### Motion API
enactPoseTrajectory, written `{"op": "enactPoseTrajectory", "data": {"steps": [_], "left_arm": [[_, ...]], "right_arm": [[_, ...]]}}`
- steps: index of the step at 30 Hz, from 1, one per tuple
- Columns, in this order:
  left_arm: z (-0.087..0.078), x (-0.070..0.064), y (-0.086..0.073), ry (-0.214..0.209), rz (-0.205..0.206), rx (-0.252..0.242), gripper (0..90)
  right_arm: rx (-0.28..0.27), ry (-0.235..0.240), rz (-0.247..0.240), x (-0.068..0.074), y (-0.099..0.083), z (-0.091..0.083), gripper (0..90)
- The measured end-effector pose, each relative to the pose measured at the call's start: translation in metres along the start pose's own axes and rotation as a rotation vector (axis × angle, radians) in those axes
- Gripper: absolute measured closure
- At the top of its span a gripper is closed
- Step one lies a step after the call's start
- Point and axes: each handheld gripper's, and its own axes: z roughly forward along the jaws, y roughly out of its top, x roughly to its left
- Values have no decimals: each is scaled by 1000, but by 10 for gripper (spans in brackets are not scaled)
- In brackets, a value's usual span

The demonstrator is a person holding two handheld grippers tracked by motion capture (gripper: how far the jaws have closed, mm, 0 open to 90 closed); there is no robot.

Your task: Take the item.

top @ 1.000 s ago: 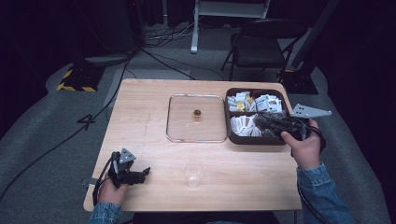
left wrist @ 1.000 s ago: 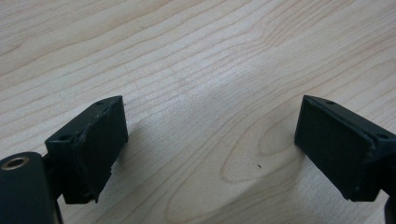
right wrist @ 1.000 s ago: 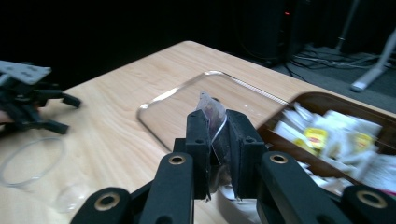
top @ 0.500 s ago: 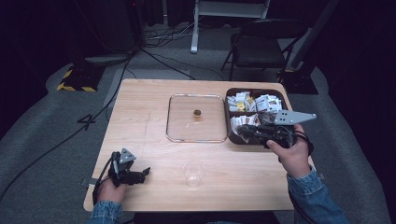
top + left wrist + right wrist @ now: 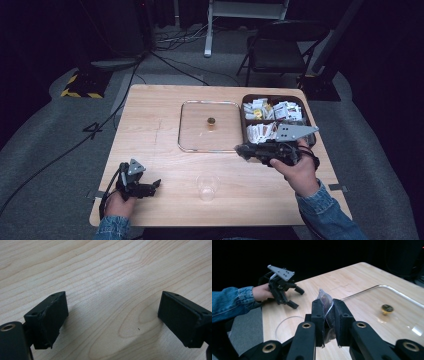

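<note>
My right gripper (image 5: 327,308) is shut on a small clear packet (image 5: 325,298) with brown contents, which sticks up between the jaws. In the high view that gripper (image 5: 242,149) hovers at the front right corner of the glass lid (image 5: 195,131). A clear plastic cup (image 5: 207,186) stands near the table's front edge; its rim (image 5: 280,326) lies below and left of the held packet. My left gripper (image 5: 153,187) rests open on the wood at the front left, with bare table (image 5: 110,285) between its jaws.
A dark box (image 5: 302,112) filled with several packets sits at the right, beside the glass lid with its gold knob (image 5: 211,121). A folding chair (image 5: 280,47) and cables lie beyond the table's far edge.
My right gripper has left the box of packets and moved left and toward the front, carrying the packet. The left gripper has stayed put.
</note>
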Motion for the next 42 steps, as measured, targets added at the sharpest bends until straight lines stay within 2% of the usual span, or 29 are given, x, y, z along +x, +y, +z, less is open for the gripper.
{"op": "enactPoseTrajectory", "data": {"steps": [14, 23, 35, 42], "left_arm": [[0, 0, 0, 0, -1, 0, 89], [0, 0, 0, 0, -1, -1, 89], [0, 0, 0, 0, -1, 0, 89], [0, 0, 0, 0, -1, 0, 89]], "right_arm": [[43, 83, -17, 21, -8, 41, 803], [72, 142, -11, 31, -23, 67, 803], [122, 181, -6, 36, -38, 91, 803], [149, 192, 6, 35, -44, 98, 800]]}}
